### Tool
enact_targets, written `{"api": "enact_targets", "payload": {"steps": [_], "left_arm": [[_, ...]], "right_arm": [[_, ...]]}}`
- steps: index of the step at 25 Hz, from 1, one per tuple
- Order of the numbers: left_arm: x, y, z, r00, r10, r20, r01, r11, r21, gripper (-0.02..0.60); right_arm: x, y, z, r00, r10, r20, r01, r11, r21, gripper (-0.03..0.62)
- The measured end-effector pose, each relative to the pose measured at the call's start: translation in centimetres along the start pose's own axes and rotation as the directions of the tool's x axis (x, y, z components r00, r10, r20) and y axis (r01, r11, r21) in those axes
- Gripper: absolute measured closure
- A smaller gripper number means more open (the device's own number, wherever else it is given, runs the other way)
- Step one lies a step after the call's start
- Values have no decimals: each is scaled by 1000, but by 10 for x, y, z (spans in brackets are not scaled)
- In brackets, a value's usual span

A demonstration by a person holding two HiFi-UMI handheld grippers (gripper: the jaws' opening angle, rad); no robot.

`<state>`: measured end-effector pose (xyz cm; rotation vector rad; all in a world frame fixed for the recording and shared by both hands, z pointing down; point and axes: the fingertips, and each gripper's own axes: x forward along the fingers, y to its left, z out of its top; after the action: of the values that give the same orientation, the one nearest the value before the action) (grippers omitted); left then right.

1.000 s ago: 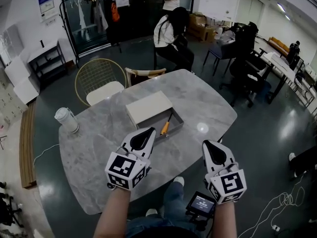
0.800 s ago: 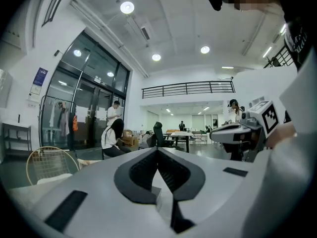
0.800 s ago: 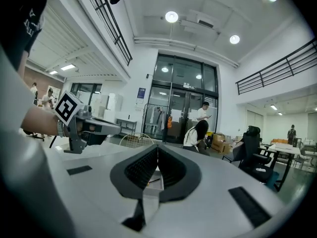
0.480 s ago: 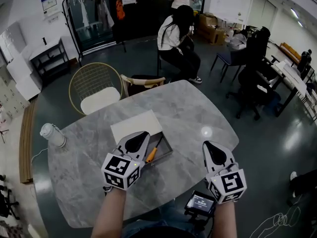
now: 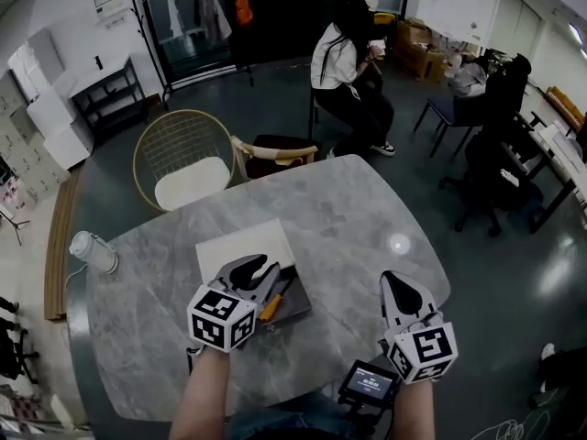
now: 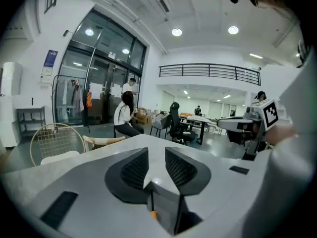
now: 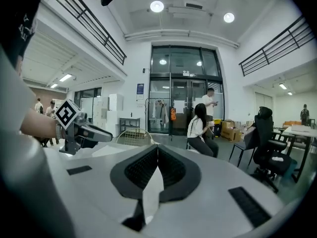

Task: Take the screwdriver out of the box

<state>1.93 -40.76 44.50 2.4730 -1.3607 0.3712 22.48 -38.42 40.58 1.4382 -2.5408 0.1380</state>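
Observation:
An open box lies on the grey marble table [image 5: 348, 209], its white lid [image 5: 240, 246] beside the dark tray [image 5: 292, 302]. In the tray is the screwdriver [image 5: 271, 306], with an orange handle. My left gripper [image 5: 260, 273] hovers over the tray, just above the screwdriver. Its jaws are opening and nothing is pressed between them. In the left gripper view the orange handle [image 6: 154, 214] shows low in the gap of the left gripper [image 6: 156, 168]. My right gripper [image 5: 394, 280] is shut and empty above the table's near right; its pads [image 7: 148, 167] meet.
A white lidded cup [image 5: 93, 251] stands at the table's left edge. A gold wire chair [image 5: 182, 159] and a wooden chair [image 5: 275, 149] stand at the far side, where a person [image 5: 347, 58] sits. A small screen device [image 5: 368, 383] hangs below the near edge.
My left gripper has moved over the box tray and its jaws have parted. The right gripper has moved along with it and stays shut. The box sits nearer in view.

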Motion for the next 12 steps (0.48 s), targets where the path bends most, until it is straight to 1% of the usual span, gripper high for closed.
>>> {"api": "enact_targets", "payload": {"steps": [6,9,12], "left_arm": [[7,15,-35,993,23,-112,-26,999,-21,465],[12,17,-54,984,4,-176,-10,999,-34,466],[22,15,-75,969,-21,-247,8,999,-53,466]], "right_arm": [[16,0,-29,998,6,-66,-2,998,67,569],[18,3,-45,994,12,-104,-3,996,84,569],[16,1,-61,990,11,-143,5,994,109,569]]}}
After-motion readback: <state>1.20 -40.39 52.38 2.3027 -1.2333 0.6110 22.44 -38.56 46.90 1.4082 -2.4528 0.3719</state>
